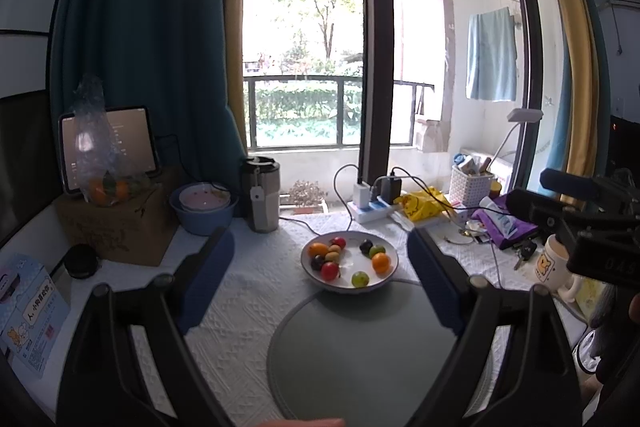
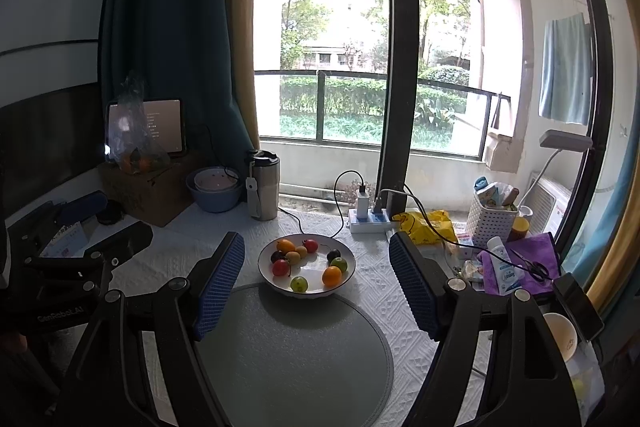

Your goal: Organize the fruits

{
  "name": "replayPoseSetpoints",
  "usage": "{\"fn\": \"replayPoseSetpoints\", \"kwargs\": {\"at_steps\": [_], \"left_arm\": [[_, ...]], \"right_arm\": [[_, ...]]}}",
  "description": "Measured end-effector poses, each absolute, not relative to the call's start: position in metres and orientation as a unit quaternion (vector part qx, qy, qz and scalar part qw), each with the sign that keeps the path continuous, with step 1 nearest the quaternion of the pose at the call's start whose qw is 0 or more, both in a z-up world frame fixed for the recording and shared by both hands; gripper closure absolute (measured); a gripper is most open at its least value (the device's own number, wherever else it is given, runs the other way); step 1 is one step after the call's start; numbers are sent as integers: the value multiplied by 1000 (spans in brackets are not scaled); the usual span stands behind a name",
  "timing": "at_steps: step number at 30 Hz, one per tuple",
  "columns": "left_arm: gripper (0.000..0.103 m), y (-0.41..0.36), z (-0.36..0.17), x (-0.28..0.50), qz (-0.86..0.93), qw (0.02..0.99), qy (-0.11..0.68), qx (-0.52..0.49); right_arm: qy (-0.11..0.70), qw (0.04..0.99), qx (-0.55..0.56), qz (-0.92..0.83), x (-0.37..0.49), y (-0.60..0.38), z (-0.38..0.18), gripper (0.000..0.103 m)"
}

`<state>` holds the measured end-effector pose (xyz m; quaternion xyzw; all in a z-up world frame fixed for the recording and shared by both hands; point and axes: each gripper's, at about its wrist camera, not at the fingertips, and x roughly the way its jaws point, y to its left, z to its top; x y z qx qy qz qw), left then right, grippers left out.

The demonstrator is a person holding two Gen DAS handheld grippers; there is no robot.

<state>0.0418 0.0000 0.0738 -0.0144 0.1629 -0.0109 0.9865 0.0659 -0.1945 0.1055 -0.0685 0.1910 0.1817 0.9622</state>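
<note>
Two grippers were up, both pointed at the white round ceramic bowl [image 1: 385, 277] of small fruits, neither touching it. Left gripper [image 1: 320, 267] had its blue-padded fingers [image 1: 210, 275] spread wide with nothing between them; right gripper [image 2: 318, 281] likewise stood wide open and empty, its blue ribbed pads [image 2: 220, 283] either side of the bowl in its own view. Bowl sat on the white textured tablecloth [image 1: 240, 307], its near edge overlapping the far rim of the round grey placemat [image 1: 360, 355]. Inside the bowl: a left cluster with an orange oval fruit [image 1: 318, 249], a red round fruit [image 1: 330, 271] and a dark purple one [image 1: 318, 261], touching or nearly so; a right group with a green fruit [image 1: 377, 251], an orange round fruit [image 1: 381, 263] and a dark one [image 1: 366, 246]; one yellow-green fruit [image 1: 359, 279] alone at the near side. Behind the bowl were a steel tumbler with black lid [image 1: 262, 199], a blue plastic basin [image 1: 204, 213] and a white power strip [image 1: 370, 209]. Right gripper body showed at the right edge of the left view [image 1: 592, 223].
</note>
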Motion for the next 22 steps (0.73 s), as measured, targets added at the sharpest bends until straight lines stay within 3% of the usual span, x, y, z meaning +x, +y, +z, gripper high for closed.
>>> {"fn": "replayPoseSetpoints", "kwargs": {"at_steps": [22], "left_arm": [[14, 0, 61, 55, -18, 984, 175, -16]], "right_arm": [[215, 958, -66, 176, 82, -195, 91, 25]]}}
